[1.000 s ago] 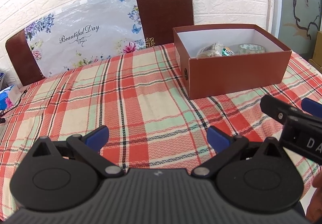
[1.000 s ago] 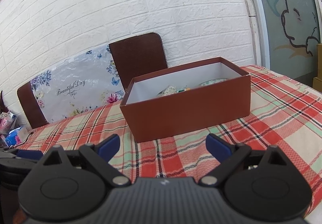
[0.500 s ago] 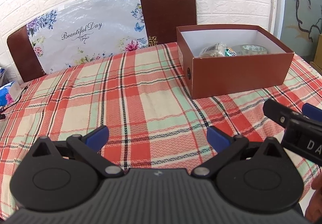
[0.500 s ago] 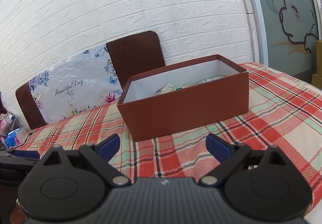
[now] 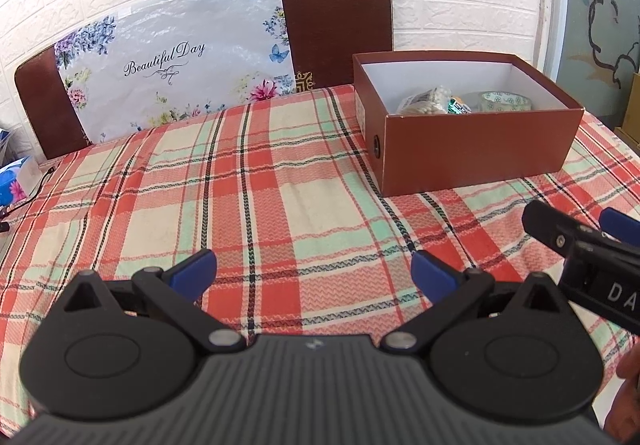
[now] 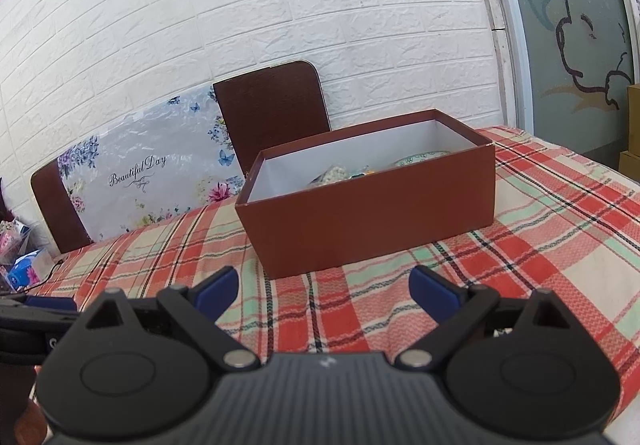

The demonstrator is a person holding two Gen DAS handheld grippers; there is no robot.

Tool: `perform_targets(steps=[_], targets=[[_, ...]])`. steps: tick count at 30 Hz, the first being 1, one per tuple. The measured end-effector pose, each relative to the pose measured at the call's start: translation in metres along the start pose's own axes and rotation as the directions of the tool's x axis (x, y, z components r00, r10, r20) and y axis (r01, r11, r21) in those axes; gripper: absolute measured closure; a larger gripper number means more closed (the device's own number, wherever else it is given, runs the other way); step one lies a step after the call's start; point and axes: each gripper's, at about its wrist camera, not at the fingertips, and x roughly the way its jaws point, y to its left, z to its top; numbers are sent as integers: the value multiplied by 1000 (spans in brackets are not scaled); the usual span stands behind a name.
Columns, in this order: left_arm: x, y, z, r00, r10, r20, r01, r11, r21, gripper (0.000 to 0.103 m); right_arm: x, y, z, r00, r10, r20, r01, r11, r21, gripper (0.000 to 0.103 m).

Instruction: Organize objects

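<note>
Box [image 5: 472, 149] of brown cardboard is sitting open on the checked tablecloth [image 5: 280, 185], toward the far right side of the table, well apart from both claws. Inside it a bag of cotton swabs [image 5: 426, 101], a small green packet [image 5: 459, 107] and a roll of patterned tape [image 5: 505, 101] are lying close together against the near wall.

Left claw [image 5: 314, 270] is hovering low over the cloth with its blue fingertips [image 5: 194, 269] spread wide apart, gripping nothing. Right claw [image 6: 323, 287] is hanging the same way, fingertips [image 6: 434, 291] wide apart and holding nothing, pointing at the long side of the box. In the left view the right claw is showing at the right edge, just beside the left one.

Behind the table two brown chairs [image 5: 336, 21] are standing against the white brick wall [image 6: 280, 5], with a flowered plastic sheet [image 5: 176, 61] leaning between them.
</note>
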Motion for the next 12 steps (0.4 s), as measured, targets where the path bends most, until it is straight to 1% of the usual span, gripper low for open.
perform_targets(steps=[6,12], targets=[[0,1,0,1000,-6,0,6,1000,-3,0,0,0,0,1000,1,1,-1,1000,0,7],[-1,2,-1,999,-37,11,37,999,-3,0,-3,1,2,1000,3,13,-3,1000,3,7]])
